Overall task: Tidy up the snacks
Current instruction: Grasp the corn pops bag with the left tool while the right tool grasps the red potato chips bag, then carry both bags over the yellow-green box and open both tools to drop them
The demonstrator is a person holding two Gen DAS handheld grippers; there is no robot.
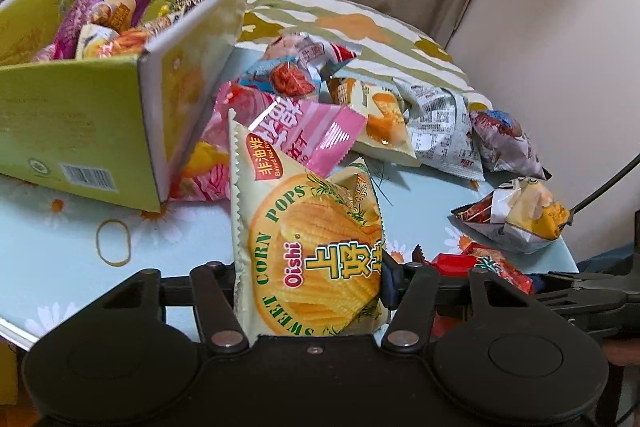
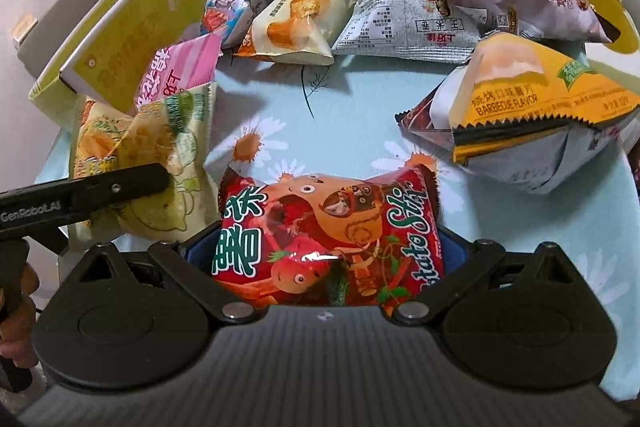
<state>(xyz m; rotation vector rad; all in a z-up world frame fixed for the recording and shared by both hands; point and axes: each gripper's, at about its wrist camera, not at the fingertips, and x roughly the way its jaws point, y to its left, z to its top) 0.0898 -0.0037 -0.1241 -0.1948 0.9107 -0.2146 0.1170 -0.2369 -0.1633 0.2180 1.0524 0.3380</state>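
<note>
Roughly halfway: the green box (image 1: 120, 99) already holds several packets, but plenty still litter the bench (image 2: 352, 99). The left hand-held gripper (image 1: 310, 279) is clamped on the corn pops bag (image 1: 308, 227) just beside the box, and the right hand-held gripper (image 2: 328, 247) straddles the red potato stix bag (image 2: 328, 227) lying on the bench, though I can't tell if it's squeezing yet.

both views evenly lit, soft indoor light, moderately bright. small white glare streaks on the pink packet (image 1: 320, 131) and the red potato stix bag (image 2: 332, 227). shadows under the packets on the surface (image 2: 360, 115) faint and soft. strong fisheye bending, dark vignette at the corners. green box (image 1: 100, 115) slightly soft.
</note>
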